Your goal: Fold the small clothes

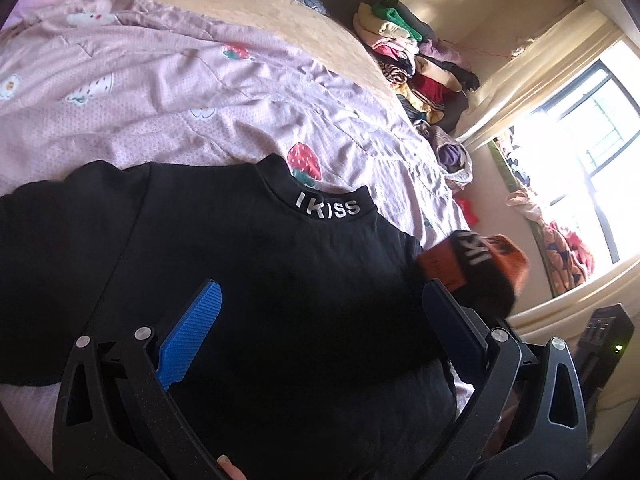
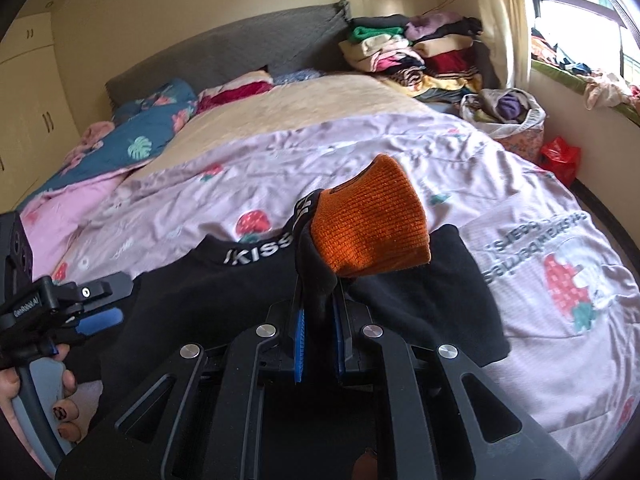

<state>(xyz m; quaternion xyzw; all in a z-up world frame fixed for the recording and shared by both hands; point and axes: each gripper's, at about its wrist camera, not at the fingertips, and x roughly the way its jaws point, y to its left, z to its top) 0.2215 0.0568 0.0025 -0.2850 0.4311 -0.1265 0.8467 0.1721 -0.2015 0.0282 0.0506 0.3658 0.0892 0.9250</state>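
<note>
Left wrist view: left gripper point(image 1: 320, 312) jaws wide apart over black knit top with white-lettered collar point(image 1: 248, 280), mid-frame on pink strawberry-print bed quilt point(image 1: 160, 92); right wrist view: right gripper point(image 2: 320, 312) clamped on orange ribbed sleeve cuff point(image 2: 368, 224), frame centre.

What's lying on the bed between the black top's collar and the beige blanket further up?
Only the pink strawberry-print sheet lies between the black top and the beige blanket, with nothing on it; the right wrist view shows it best.
</note>
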